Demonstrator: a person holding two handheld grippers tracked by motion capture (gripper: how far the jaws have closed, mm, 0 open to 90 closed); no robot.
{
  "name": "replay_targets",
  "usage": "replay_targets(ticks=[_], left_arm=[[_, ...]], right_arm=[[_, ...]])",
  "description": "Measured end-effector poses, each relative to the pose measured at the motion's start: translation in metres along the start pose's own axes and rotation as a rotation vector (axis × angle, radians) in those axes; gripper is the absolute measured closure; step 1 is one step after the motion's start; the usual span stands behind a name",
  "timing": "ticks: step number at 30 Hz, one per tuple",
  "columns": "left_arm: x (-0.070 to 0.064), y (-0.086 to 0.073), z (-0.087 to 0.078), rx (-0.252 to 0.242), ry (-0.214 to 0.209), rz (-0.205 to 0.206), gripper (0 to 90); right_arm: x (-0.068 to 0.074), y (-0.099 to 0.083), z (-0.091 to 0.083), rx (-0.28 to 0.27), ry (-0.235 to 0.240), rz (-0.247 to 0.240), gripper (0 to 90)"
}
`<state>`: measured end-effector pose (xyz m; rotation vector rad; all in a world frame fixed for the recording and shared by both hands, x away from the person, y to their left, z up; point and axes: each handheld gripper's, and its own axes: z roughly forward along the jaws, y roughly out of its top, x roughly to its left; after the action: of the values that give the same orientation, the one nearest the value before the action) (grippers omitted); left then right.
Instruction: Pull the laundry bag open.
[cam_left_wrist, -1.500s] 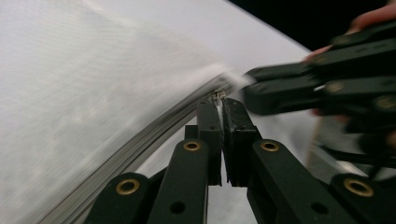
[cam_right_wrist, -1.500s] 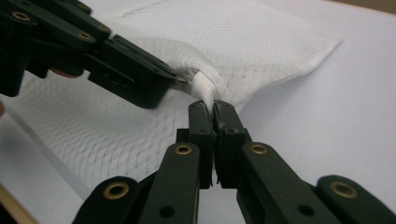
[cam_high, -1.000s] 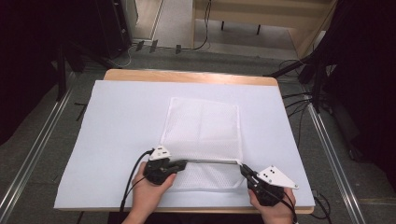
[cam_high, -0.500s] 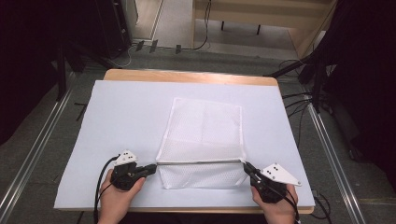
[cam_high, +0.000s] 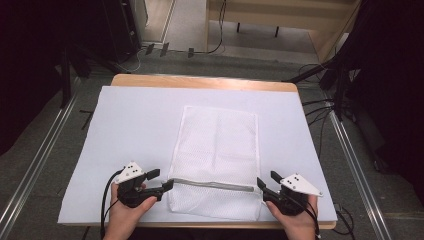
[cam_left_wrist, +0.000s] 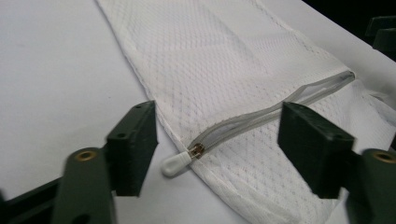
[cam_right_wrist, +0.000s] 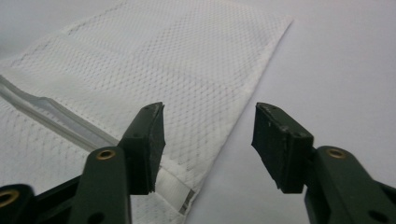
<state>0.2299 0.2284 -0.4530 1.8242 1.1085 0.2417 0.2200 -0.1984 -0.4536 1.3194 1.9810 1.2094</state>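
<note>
Where the white sheet (cam_high: 130, 130) covers the wooden table (cam_high: 200, 82), a rectangular mesh bag (cam_high: 217, 150) lies flat near the middle and toward the person's edge, its long sides running away from the person. The bag is white, woven in a fine honeycomb net, with smooth hemmed borders and faint fold creases across its upper half. A grey zipper (cam_high: 212, 184) crosses it close to the near end, running side to side; in the left gripper view the zipper's teeth stand slightly parted along its length, and a small rounded white pull tab (cam_left_wrist: 176, 164) sticks out past the bag's edge onto the sheet. Whether anything is inside the bag cannot be told; it looks flat.

The left gripper (cam_high: 161, 182) sits at the bag's left edge, level with the zipper, its jaws spread wide on either side of the pull tab and gripping nothing. The right gripper (cam_high: 267, 181) sits at the zipper's opposite end, jaws likewise wide apart and empty, one over the bag's corner hem, the other over bare sheet. A hand (cam_high: 125, 212) holds each tool from the table's near edge.
</note>
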Motion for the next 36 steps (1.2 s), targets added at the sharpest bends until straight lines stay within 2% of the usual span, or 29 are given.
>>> replay_targets(ticks=[3,6,9,12,18,21,24,30,36], left_arm=[[0.004,0.0,-0.001,-0.011,0.007,-0.02,19.3],[0.01,-0.001,-0.005,-0.025,0.009,-0.02,14.5],[0.016,-0.001,-0.011,-0.047,0.0,-0.005,12.6],[0.023,-0.001,-0.017,-0.067,0.007,-0.016,12.2],[0.037,0.0,-0.03,-0.11,0.058,-0.022,10.2],[0.045,-0.001,-0.036,-0.116,0.081,-0.033,8.8],[0.052,-0.002,-0.039,-0.106,0.086,-0.026,1.2],[0.066,-0.003,-0.05,-0.123,0.12,-0.036,0.9],[0.08,-0.006,-0.062,-0.14,0.161,-0.043,0.0]], right_arm=[[-0.006,0.0,-0.002,-0.008,-0.006,0.023,37.9],[-0.013,0.0,-0.003,-0.017,0.001,0.037,34.2],[-0.022,0.001,-0.005,-0.031,0.002,0.051,30.6],[-0.032,0.002,-0.007,-0.038,0.009,0.077,26.4],[-0.055,0.0,-0.008,-0.01,-0.008,0.1,15.1],[-0.065,-0.002,-0.01,-0.015,-0.031,0.086,13.8],[-0.076,-0.004,-0.012,-0.018,-0.045,0.092,13.5],[-0.096,-0.012,-0.014,-0.012,-0.062,0.112,13.5],[-0.109,-0.018,-0.017,-0.015,-0.082,0.139,13.5]])
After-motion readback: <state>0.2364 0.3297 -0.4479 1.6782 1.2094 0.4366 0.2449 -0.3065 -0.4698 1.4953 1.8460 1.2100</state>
